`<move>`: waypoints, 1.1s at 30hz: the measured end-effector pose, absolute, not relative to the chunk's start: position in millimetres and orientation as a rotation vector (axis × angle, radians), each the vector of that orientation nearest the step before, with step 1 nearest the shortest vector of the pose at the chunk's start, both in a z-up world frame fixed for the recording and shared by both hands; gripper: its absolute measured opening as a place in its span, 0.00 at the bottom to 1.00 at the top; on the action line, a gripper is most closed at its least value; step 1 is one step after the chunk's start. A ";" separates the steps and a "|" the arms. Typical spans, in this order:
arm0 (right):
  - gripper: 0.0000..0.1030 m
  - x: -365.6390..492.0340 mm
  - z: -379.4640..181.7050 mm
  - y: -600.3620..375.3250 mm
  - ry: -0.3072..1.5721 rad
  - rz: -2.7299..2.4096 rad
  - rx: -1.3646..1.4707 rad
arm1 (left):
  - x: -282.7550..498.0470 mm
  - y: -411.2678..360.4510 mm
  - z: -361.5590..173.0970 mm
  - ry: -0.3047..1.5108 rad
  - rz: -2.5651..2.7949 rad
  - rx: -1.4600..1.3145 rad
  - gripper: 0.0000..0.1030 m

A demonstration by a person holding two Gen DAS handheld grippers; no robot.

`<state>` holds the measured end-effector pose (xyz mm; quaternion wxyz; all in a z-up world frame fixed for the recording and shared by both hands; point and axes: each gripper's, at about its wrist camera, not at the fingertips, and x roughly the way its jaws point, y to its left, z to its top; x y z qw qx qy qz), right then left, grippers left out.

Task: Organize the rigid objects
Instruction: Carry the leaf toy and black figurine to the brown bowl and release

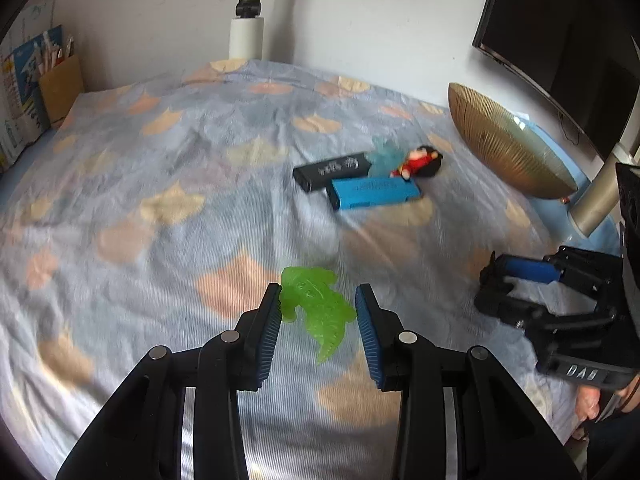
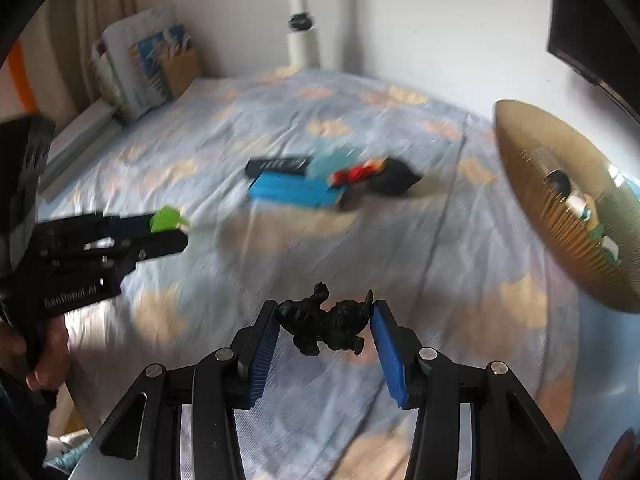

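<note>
Right gripper clamps black figurine.

Two grippers, two figurines, two boxes, one doll, one bowl.

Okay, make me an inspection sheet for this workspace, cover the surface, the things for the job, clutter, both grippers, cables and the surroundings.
Surface: patterned cloth over the table, wrinkled.
Job's things: green toy held in the left gripper; black toy held in the right gripper; black box, blue box, pale blue toy and red doll bunched together mid-cloth; gold bowl at the right edge, with small things inside that are too blurred to name.
Clutter: books and a pen holder at the far left corner.
Grippers: both shut on their toys, lifted off the cloth.
Cables: nothing seen.
Surroundings: white wall, white post, dark monitor.
</note>
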<state>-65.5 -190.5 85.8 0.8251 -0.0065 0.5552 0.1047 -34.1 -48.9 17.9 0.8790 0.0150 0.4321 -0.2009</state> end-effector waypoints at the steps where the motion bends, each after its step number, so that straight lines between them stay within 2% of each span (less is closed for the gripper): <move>1: 0.44 -67.5 82.0 -187.7 1.185 0.231 -0.017 | -35.3 -48.9 17.0 0.902 -0.414 0.038 0.33; 4: 0.46 -76.8 76.8 -185.9 1.179 0.241 -0.039 | -33.8 -50.2 15.3 0.905 -0.402 0.052 0.34; 6: 0.66 -77.5 76.8 -188.7 1.191 0.259 0.001 | -33.7 -53.3 13.2 0.907 -0.397 0.072 0.34; 8: 0.68 -78.6 78.2 -192.7 1.196 0.273 0.046 | -35.1 -57.9 11.9 0.901 -0.387 0.103 0.35; 10: 0.68 -78.6 78.6 -192.1 1.196 0.272 0.043 | -36.7 -61.1 10.8 0.900 -0.397 0.124 0.46; 16: 0.67 -71.7 75.2 -184.8 1.185 0.229 0.010 | -36.6 -59.8 9.8 0.899 -0.405 0.115 0.46; 18: 0.52 -71.0 75.1 -184.9 1.173 0.206 -0.007 | -36.2 -59.6 10.0 0.899 -0.408 0.108 0.46; 19: 0.50 -70.7 75.0 -185.9 1.167 0.191 -0.016 | -36.7 -60.2 10.1 0.899 -0.406 0.111 0.46; 20: 0.46 -70.8 75.4 -188.1 1.162 0.188 -0.007 | -36.8 -59.9 10.1 0.898 -0.405 0.113 0.46; 21: 0.45 -71.1 76.0 -190.6 1.158 0.193 0.011 | -37.5 -60.8 10.1 0.895 -0.401 0.119 0.44; 22: 0.45 -70.9 76.0 -192.2 1.157 0.196 0.022 | -38.6 -61.5 10.5 0.889 -0.392 0.129 0.34; 29: 0.45 -81.3 83.7 -202.4 1.150 0.167 0.032 | -49.2 -68.6 20.2 0.831 -0.367 0.168 0.34; 33: 0.45 -89.6 107.9 -224.7 1.113 0.130 0.012 | -53.7 -87.1 47.2 0.778 -0.401 0.191 0.34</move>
